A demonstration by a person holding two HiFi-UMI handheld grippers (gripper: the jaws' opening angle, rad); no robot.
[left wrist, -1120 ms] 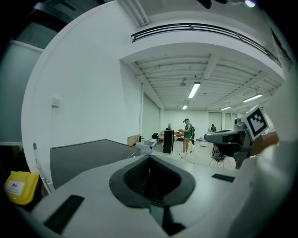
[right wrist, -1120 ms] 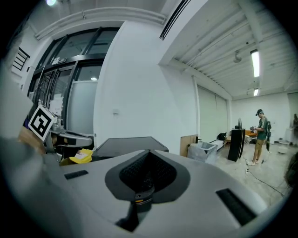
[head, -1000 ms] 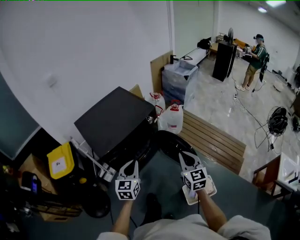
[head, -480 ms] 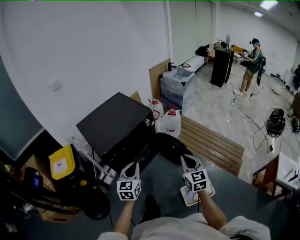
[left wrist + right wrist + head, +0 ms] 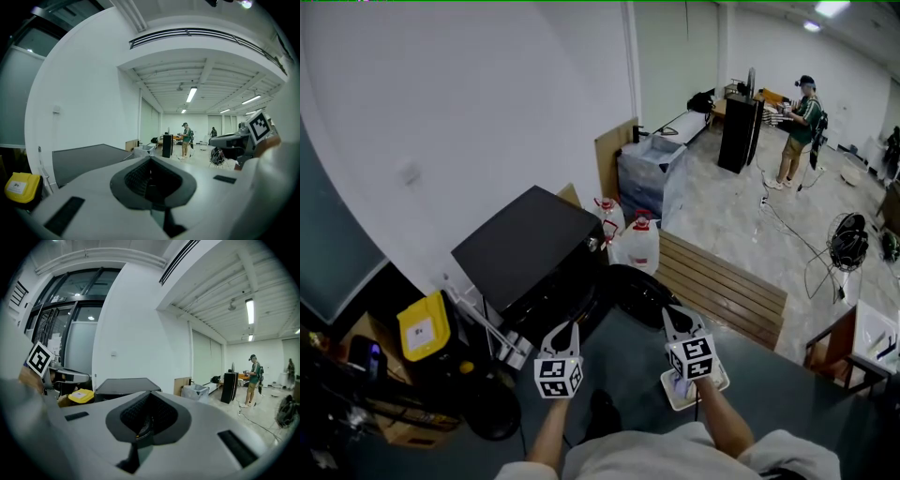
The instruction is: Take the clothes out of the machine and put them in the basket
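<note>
1. White wall (image 5: 469,112): fills the upper left of the head view. The pale tiled floor (image 5: 722,202) runs off to the upper right.
2. Machine (image 5: 530,246): a black box with a flat matte top, standing against the white wall, ahead of and slightly left of both grippers. A glossy black rounded panel (image 5: 642,292) sits at its near right corner, just beyond the right gripper's tip. The inside of the machine is not exposed to any view, so no clothes can be made out.
3. Wooden slatted platform (image 5: 722,281): lies on the floor to the right of the machine.
4. Plastic-wrapped stack (image 5: 649,169): stands behind the platform, near the wall.
5. Black cabinet (image 5: 737,129): stands far back, with a person (image 5: 797,127) just beside it.
6. Two clear jugs with red caps (image 5: 639,246): stand between the machine and the platform.
7. Yellow container (image 5: 424,324): sits low at the machine's left, among dark clutter.
8. Left hand-held gripper (image 5: 569,326): held level, pointing at the machine's front. Jaws are closed together with nothing between them.
9. Right hand-held gripper (image 5: 672,312): alongside the left one and apart from it. Jaws are fully closed and empty.
</note>
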